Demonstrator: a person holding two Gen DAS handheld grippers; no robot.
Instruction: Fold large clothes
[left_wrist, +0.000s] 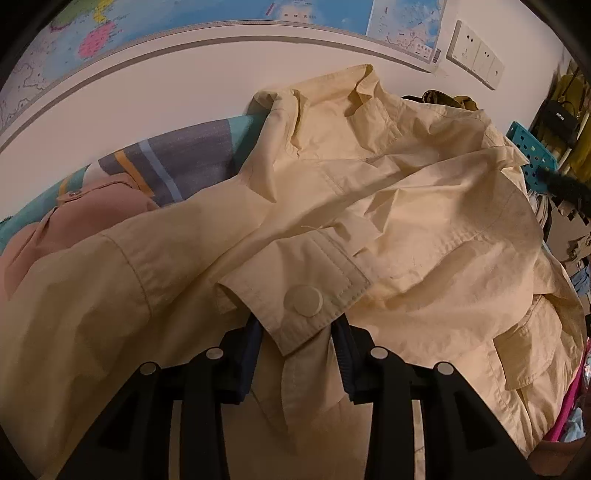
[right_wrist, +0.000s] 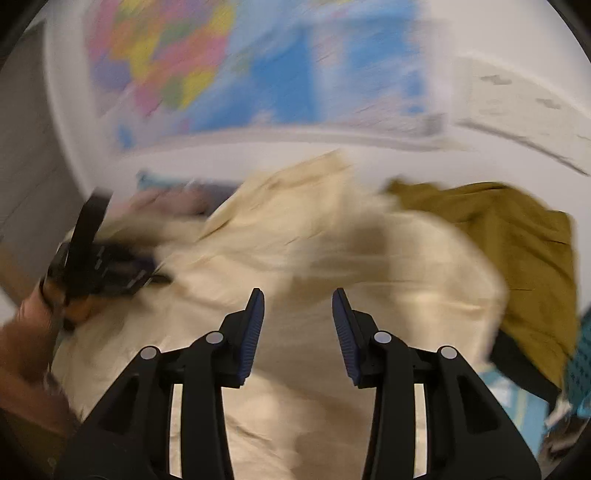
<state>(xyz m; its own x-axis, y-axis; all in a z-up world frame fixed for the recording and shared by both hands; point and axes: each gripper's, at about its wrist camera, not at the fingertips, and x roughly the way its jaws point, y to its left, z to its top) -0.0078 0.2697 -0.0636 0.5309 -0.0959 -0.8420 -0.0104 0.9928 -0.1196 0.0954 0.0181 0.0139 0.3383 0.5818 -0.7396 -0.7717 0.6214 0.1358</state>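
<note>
A large cream jacket (left_wrist: 406, 221) lies crumpled across the bed, collar toward the wall. Its buttoned cuff (left_wrist: 295, 291) drapes over and between the fingers of my left gripper (left_wrist: 299, 332). The jaws stand apart and I see no pad squeezing the cloth. The right wrist view is blurred. In it my right gripper (right_wrist: 298, 314) hovers open over the same jacket (right_wrist: 295, 240), with nothing between its fingers. The left gripper (right_wrist: 122, 269) shows at the left of that view, held by a hand (right_wrist: 29, 332) at the jacket's edge.
An olive garment (right_wrist: 517, 240) lies at the jacket's right. A pink garment (left_wrist: 92, 214) sits at the left on a striped bedsheet (left_wrist: 177, 162). A teal basket (left_wrist: 532, 151) stands at the right. The wall behind carries a map (left_wrist: 221, 14) and sockets (left_wrist: 476, 55).
</note>
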